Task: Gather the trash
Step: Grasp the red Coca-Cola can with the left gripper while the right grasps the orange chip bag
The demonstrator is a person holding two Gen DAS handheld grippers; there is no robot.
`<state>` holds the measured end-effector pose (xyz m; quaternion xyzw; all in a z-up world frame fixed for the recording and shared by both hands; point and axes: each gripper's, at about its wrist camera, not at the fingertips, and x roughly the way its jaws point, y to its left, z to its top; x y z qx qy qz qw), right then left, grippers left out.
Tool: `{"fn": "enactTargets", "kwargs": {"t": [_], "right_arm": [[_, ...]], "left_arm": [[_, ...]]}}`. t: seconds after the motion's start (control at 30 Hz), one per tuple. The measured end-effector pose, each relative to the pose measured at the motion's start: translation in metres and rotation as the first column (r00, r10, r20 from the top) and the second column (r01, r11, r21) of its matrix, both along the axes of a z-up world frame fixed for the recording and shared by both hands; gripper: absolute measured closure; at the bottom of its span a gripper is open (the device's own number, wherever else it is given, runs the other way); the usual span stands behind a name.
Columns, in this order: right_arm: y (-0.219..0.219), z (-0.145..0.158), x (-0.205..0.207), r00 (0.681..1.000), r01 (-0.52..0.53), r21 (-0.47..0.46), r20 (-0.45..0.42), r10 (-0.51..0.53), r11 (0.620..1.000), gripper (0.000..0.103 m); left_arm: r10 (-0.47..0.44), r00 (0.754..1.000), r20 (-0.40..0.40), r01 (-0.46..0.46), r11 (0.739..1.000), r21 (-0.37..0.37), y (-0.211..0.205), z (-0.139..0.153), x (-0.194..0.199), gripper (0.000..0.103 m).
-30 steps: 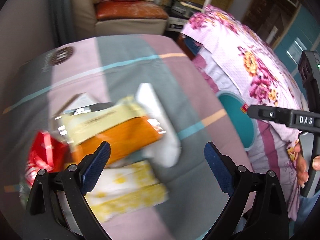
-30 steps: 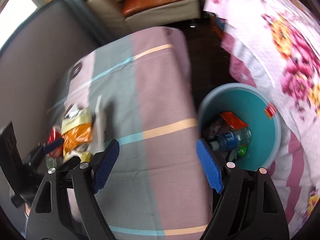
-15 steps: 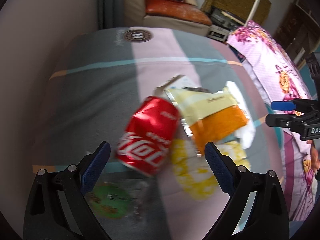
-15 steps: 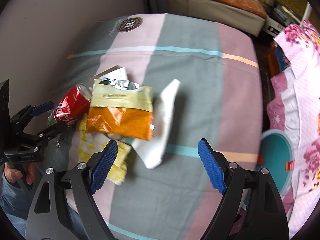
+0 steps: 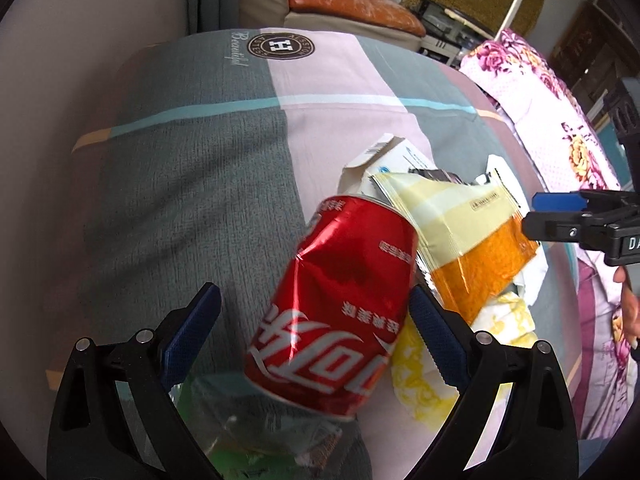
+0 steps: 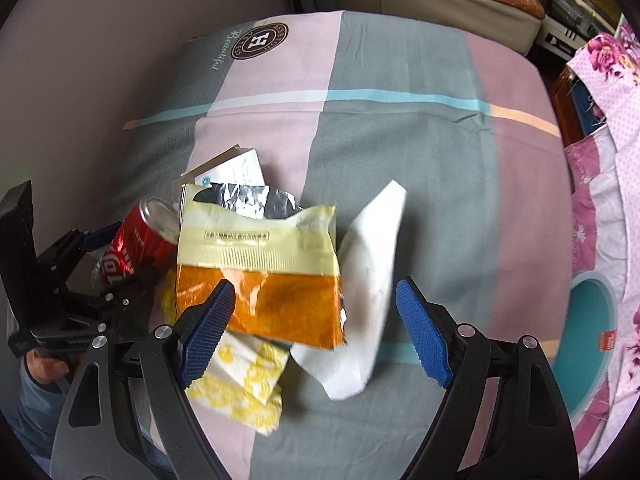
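A dented red cola can (image 5: 332, 308) lies on the patchwork cloth (image 5: 192, 200). My left gripper (image 5: 314, 332) stands open around the can. Its right pad is close to the can's side and its left pad is well apart. An orange and pale yellow snack bag (image 6: 260, 276) lies beside the can (image 6: 136, 240), with a white tissue (image 6: 368, 272) to its right. My right gripper (image 6: 316, 332) hangs open just above the bag and tissue, holding nothing. Each gripper shows in the other's view: the left gripper (image 6: 120, 260) and the right gripper (image 5: 560, 216).
Under the bag lie a flattened white carton (image 6: 236, 168) and a yellow-patterned wrapper (image 6: 240, 380). Clear plastic with a green label (image 5: 240, 420) sits below the can. A teal bin (image 6: 592, 320) stands at the right, by a floral sheet (image 6: 612, 80). A sofa (image 5: 352, 4) is behind.
Both grippers swung from the bin side to the trash pile and came lower. The red can now sits between the left jaws. The bag and tissue are under the right jaws.
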<state>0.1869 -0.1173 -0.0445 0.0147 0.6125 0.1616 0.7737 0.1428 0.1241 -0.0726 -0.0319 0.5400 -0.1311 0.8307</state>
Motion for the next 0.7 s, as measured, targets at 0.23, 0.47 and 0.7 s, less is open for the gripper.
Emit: {"fn": "enactTargets", "kwargs": {"t": [0.23, 0.47, 0.7], "right_arm": [[0.008, -0.017, 0.012, 1.000, -0.014, 0.041, -0.022, 0.015, 0.999, 0.024], [0.016, -0.029, 0.012, 0.999, 0.000, 0.088, -0.036, 0.003, 0.996, 0.021], [0.028, -0.014, -0.002, 0.998, -0.045, 0.067, 0.045, 0.042, 0.997, 0.046]], "left_arm": [[-0.025, 1.000, 0.011, 0.026, 0.998, -0.052, 0.000, -0.001, -0.002, 0.037], [-0.023, 1.000, 0.013, 0.023, 0.998, -0.065, -0.006, -0.002, -0.002, 0.037], [-0.034, 0.999, 0.018, 0.035, 0.998, -0.060, -0.016, -0.002, -0.004, 0.037]]}}
